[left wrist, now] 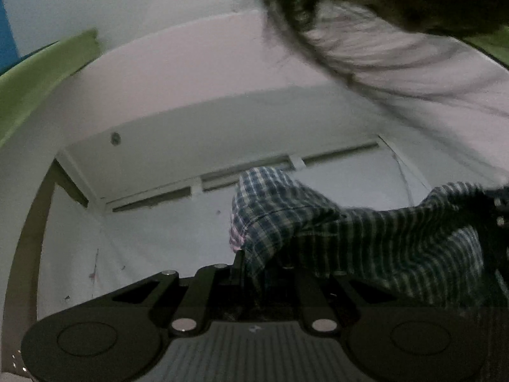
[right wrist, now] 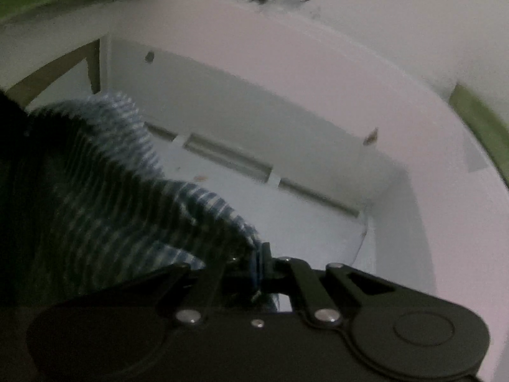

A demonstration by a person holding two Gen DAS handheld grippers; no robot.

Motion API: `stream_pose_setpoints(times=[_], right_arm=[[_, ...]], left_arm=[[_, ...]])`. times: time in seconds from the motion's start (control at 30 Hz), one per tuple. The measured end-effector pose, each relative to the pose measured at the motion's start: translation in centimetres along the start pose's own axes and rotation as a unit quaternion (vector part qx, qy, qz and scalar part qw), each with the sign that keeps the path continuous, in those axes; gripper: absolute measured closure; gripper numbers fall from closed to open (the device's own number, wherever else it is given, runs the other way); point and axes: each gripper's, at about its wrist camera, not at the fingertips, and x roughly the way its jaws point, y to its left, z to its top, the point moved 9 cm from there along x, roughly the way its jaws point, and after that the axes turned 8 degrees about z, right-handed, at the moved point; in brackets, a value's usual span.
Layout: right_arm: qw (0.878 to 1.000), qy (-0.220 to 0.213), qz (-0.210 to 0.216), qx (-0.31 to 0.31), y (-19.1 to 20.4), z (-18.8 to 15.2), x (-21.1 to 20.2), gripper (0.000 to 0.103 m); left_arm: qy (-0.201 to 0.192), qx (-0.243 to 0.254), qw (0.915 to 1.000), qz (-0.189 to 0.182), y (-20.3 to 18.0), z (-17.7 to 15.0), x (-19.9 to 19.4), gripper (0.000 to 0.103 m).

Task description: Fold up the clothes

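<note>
A blue and white plaid garment (left wrist: 366, 232) hangs bunched between my two grippers, over the inside of a white box. My left gripper (left wrist: 254, 264) is shut on its left edge, with cloth draped over the right finger. In the right wrist view the same plaid garment (right wrist: 111, 197) fills the left side. My right gripper (right wrist: 254, 261) is shut on a fold of it, with the cloth pinched between the black fingers. The other gripper shows as a dark shape at the right edge of the left wrist view (left wrist: 496, 219).
The white box (left wrist: 191, 133) has a back wall with slots along its base and a thick white rim (right wrist: 350, 73). Green surface (left wrist: 35, 76) lies beyond the rim. The person's dark hair and light striped top (left wrist: 397, 57) lean over from above.
</note>
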Motion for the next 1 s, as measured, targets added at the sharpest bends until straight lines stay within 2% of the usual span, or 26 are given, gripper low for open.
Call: stream_pose_setpoints(times=[0.1,0.2,0.33,0.4,0.43,0.5,0.53,0.57,0.6,0.63,0.7,0.73,0.77,0.8,0.87,0.93,1.0], right_arm=[[0.999,0.030,0.026,0.009,0.6,-1.8,0.4,0.101],[0.997,0.056,0.040,0.016,1.2,-5.7,4.5,0.101],[0.990,0.127,0.056,-0.025,5.5,-13.2,8.7,0.101],[0.980,0.182,0.071,-0.045,8.6,-18.6,11.5,0.101],[0.972,0.217,0.080,-0.046,10.2,-22.1,12.9,0.101],[0.947,0.303,0.104,-0.017,13.1,-29.6,15.3,0.098],[0.926,0.359,0.117,0.015,14.7,-33.7,16.2,0.086],[0.903,0.408,0.126,0.049,16.0,-37.3,16.7,0.067],[0.876,0.454,0.140,0.080,17.6,-40.7,16.7,0.062],[0.861,0.476,0.144,0.104,18.5,-42.9,16.2,0.058],[0.837,0.510,0.141,0.138,19.5,-45.9,14.5,0.047],[0.826,0.524,0.138,0.153,19.7,-47.1,13.1,0.037],[0.819,0.534,0.131,0.164,19.6,-48.0,11.4,0.030],[0.808,0.549,0.122,0.173,19.2,-48.8,9.4,0.030],[0.780,0.586,0.100,0.194,18.7,-50.9,4.3,0.027],[0.750,0.625,0.070,0.206,17.5,-51.7,-1.2,0.024],[0.715,0.671,0.037,0.193,15.8,-51.9,-7.0,0.024]], left_arm=[[0.031,0.013,0.9994,-0.009,-1.2,-2.7,1.7,0.092],[0.086,0.004,0.9962,-0.014,-2.0,-7.1,4.8,0.093],[0.158,0.053,0.9856,-0.025,-5.3,-16.4,9.2,0.093],[0.211,0.068,0.9742,-0.044,-7.5,-23.5,11.4,0.092],[0.260,0.063,0.9615,-0.063,-9.0,-28.1,12.6,0.089],[0.368,0.043,0.9235,-0.100,-11.7,-37.1,14.4,0.088],[0.421,0.037,0.8988,-0.116,-12.9,-41.5,14.4,0.085],[0.474,0.032,0.8696,-0.133,-14.1,-46.0,14.3,0.084],[0.514,0.029,0.8451,-0.144,-14.9,-49.5,13.6,0.084],[0.539,0.025,0.8275,-0.154,-15.4,-52.1,12.5,0.084],[0.564,0.006,0.8071,-0.173,-15.5,-55.0,9.1,0.074],[0.574,-0.007,0.7981,-0.182,-15.5,-55.8,7.5,0.065],[0.590,-0.021,0.7843,-0.191,-15.3,-56.6,5.4,0.059],[0.605,-0.032,0.7711,-0.195,-15.0,-57.1,3.3,0.059],[0.637,-0.044,0.7448,-0.194,-14.2,-58.2,-0.7,0.057],[0.672,-0.045,0.7136,-0.192,-13.3,-59.0,-4.8,0.057],[0.707,-0.049,0.6767,-0.201,-12.4,-59.4,-8.2,0.054]])
